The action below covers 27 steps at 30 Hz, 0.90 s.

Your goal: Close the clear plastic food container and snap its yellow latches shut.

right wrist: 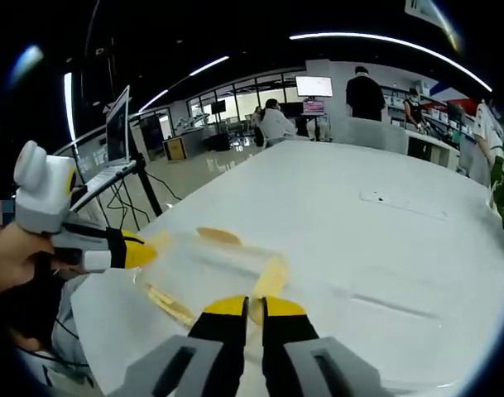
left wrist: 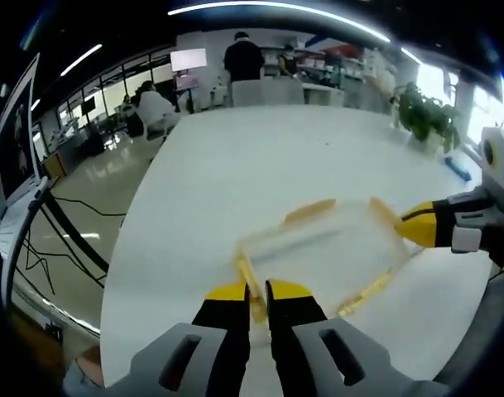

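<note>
Your left gripper (left wrist: 258, 291) has its yellow-tipped jaws drawn in to a narrow gap, pinched on the yellow latch (left wrist: 250, 285) at the near end of the clear container (left wrist: 322, 248). The container sits on the white table (left wrist: 235, 165) just ahead of those jaws, its lid down on top. In the left gripper view your right gripper (left wrist: 417, 225) comes in from the right, its yellow tip touching the container's far corner. Your right gripper's own jaws (right wrist: 255, 308) are equally narrow, closed on the latch (right wrist: 268, 281) at the opposite end. In the right gripper view the left gripper (right wrist: 140, 251) reaches in from the left, your hand (right wrist: 12, 256) around its handle, its tip against the container's (right wrist: 206, 265) side. Two more latches (left wrist: 311, 210) (left wrist: 367, 291) lie flared out along the long sides. No brand, label or writing is legible on the container. The left gripper view shows a potted plant (left wrist: 425, 116) on the table's far right; the right gripper view shows an open laptop (right wrist: 115, 132) on a stand at left. Both views show people and a lit screen (right wrist: 314, 85) at the back.
</note>
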Available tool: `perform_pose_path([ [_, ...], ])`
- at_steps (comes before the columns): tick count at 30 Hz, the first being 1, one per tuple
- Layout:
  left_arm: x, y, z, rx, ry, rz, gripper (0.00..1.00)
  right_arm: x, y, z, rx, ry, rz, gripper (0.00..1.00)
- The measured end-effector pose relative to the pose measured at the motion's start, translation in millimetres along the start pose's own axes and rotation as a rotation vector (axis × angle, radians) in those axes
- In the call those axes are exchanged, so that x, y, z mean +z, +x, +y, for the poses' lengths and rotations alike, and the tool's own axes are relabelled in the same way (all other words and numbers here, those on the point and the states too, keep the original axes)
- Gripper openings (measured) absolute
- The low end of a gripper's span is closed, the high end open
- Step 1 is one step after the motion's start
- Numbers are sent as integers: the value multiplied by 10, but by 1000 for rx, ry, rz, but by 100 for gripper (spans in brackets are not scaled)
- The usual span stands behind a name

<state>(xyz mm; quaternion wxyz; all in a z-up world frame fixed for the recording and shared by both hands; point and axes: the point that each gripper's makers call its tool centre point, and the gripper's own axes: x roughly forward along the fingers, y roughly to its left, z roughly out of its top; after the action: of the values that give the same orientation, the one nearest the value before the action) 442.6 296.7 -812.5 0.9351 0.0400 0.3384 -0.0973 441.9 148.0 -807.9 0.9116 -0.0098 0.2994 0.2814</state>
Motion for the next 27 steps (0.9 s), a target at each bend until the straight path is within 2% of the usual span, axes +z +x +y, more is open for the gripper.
perform_pose_path([
  [10,128,-14,-143,-16,22,-11,4,59,-113,-126,-19,18,-19,2],
  [27,371,36,-589,-77,86,-34,5,154,-423,-509,-105,43,-60,1],
])
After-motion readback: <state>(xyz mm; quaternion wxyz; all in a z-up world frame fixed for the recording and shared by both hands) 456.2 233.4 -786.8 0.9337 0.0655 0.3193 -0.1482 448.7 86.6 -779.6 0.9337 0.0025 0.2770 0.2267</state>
